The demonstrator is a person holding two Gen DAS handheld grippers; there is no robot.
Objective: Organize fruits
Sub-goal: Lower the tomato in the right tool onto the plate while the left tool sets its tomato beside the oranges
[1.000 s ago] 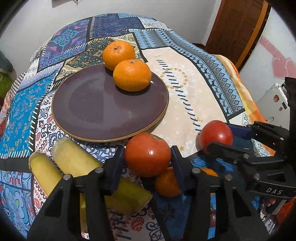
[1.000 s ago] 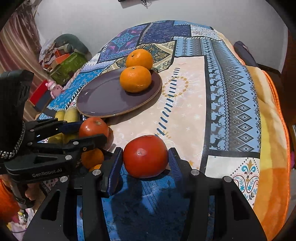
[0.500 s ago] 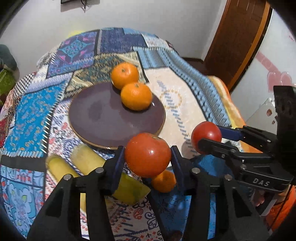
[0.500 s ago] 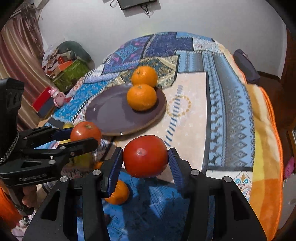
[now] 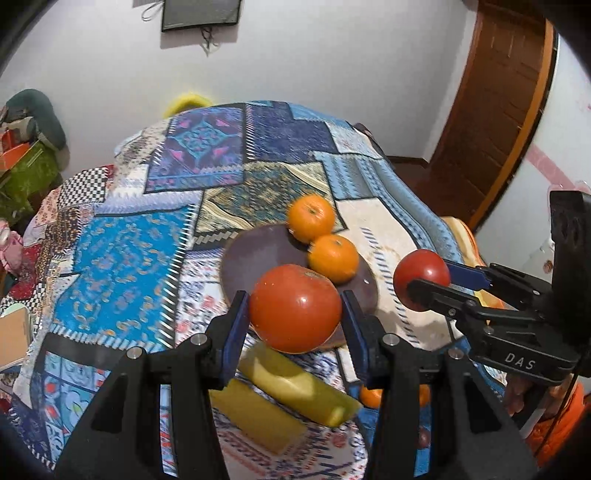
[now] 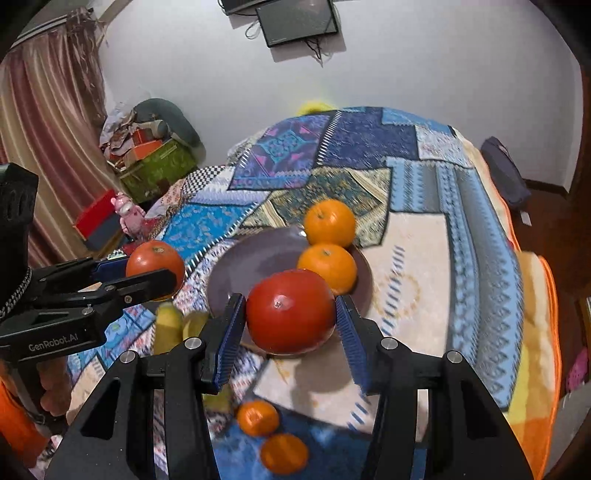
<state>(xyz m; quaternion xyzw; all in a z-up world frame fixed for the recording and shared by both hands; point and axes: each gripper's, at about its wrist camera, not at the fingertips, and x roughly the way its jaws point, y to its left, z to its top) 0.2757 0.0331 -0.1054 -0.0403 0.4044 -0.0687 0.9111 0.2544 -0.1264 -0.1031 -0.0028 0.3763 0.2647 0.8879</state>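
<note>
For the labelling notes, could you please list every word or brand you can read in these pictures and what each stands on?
"DAS": white letters on the black body of the right gripper, seen from the left wrist.
"GenRobot.AI": white letters on the black body of the left gripper, seen from the right wrist.
The wall screen shows no legible text; nothing else readable.

Left hand-held gripper [image 5: 294, 325]: black frame, blue pads, red tomato [image 5: 294, 308] between them. Right hand-held gripper [image 6: 290, 325]: same black and blue, second red tomato [image 6: 290, 311]. Plate [image 6: 255, 264]: dark purple-brown, thin tan rim. Two oranges [image 6: 329, 222] on it, bright orange; two more oranges [image 6: 257, 417] on the blanket, same colour. Bananas [image 5: 295, 387]: yellow-green. Blanket [image 5: 122, 258]: patchwork of blue, navy, turquoise, cream and olive, geometric and paisley prints, black-white checks, orange edge. Wall [image 6: 406, 74]: white. Curtain [image 6: 48, 129]: maroon and beige stripes. Door [image 5: 506, 92]: brown wood.
</note>
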